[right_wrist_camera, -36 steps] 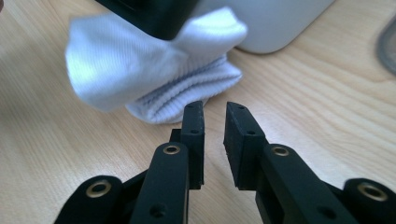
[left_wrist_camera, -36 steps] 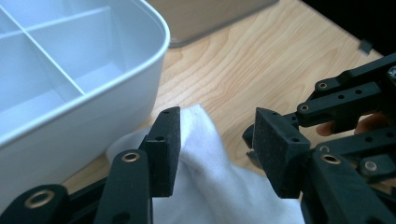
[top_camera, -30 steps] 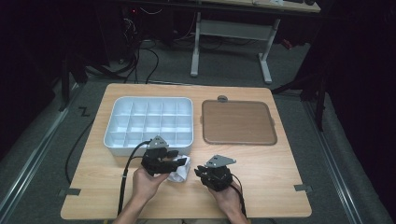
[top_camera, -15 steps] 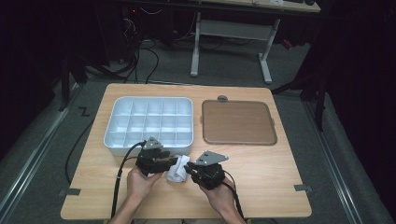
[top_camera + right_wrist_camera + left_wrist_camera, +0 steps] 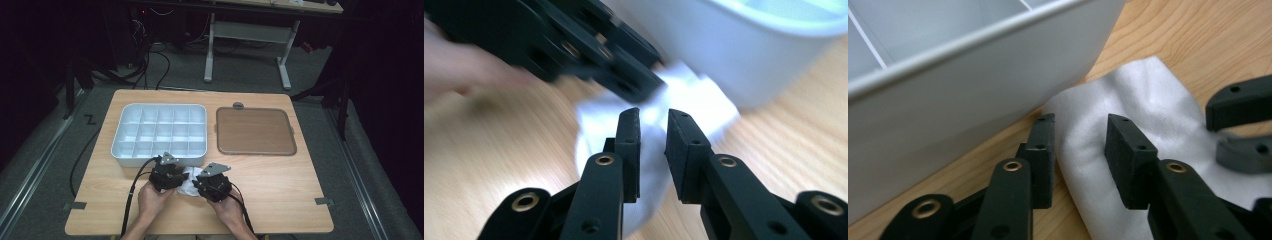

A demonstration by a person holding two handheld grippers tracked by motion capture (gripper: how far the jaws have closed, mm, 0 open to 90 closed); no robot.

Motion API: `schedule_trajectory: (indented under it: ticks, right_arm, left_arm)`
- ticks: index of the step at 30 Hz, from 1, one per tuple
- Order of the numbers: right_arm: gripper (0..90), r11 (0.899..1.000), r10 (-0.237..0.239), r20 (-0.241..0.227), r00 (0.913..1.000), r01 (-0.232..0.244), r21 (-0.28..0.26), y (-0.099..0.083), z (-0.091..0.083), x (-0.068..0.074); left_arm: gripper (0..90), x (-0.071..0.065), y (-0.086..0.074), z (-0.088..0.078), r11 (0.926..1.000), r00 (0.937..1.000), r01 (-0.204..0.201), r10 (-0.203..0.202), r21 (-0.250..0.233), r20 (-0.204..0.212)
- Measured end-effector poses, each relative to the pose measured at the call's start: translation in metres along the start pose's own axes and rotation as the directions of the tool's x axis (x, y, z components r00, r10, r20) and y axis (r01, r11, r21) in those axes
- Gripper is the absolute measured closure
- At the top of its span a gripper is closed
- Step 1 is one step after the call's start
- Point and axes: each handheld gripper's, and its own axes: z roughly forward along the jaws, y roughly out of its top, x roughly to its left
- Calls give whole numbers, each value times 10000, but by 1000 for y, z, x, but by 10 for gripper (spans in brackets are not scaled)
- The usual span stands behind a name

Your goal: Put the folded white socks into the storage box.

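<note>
1. While both of the person's hands rest near the front edge of the light wooden table, a crumpled white cloth lies on the wood between the two black grippers.
2. The cloth sits just in front of a white plastic tray divided into small compartments, close to its near wall; in the left gripper view one corner of the cloth reaches that wall.
3. To the right of the tray, apart from it, lies a flat brown rectangular mat with rounded corners.
4. The left gripper is at the cloth's left side. Its jaws have just been closing, and they stand partly spread with a fold of cloth between them. The right pad touches the fabric; I cannot tell whether the left pad presses it.
5. The right gripper comes at the cloth from the other side. Its jaws stand narrowly apart, having just opened a little, with cloth showing in the gap. I cannot tell whether the pads pinch it.
</note>
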Motion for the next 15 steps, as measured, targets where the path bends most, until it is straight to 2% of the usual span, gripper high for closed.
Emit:
schedule_trajectory:
  ticks: [4, 9, 15]
  right_arm:
    - [769, 9995, 164, 114, 9998, -167, 278, -14, 3, -8]
    - [777, 9988, 175, 186, 9997, -183, 458, -19, 11, -9]
    - [782, 9992, 174, 158, 9997, -180, 354, -24, 14, -9]
  left_arm:
    - [669, 0, -4, 0, 10000, 10000, 52, -52, -76, -56]
    - [667, 0, -8, -2, 9997, 9998, -123, 120, -211, -144]
    - [664, 1, -9, -3, 9997, 9997, -134, 130, -227, -192]
